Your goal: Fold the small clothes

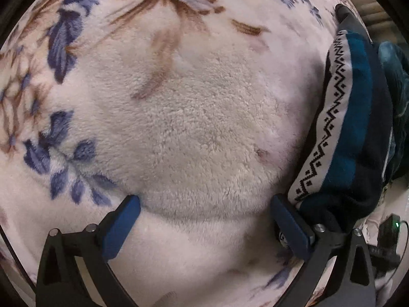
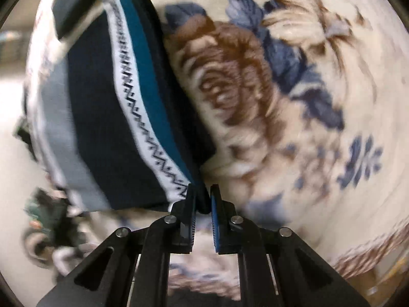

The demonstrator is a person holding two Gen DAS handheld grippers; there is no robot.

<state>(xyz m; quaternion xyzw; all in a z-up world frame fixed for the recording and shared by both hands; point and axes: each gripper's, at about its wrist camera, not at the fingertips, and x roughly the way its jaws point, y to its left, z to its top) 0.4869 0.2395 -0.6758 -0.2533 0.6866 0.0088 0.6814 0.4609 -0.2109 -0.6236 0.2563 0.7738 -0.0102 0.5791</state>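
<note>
One garment (image 2: 102,128) on floral blanket (image 1: 191,128)

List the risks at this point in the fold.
1. The right gripper pinches only a corner of the striped garment, so it may slip out.
2. The left gripper is open over the floral blanket, one finger beside the garment's edge; closing now might catch plush instead.

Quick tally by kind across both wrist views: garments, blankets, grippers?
Garments: 1, the navy and teal knit piece with a white zigzag band
Blankets: 1, the cream fleece blanket with blue and brown flowers
Grippers: 2, left gripper, right gripper
Total: 4
</note>
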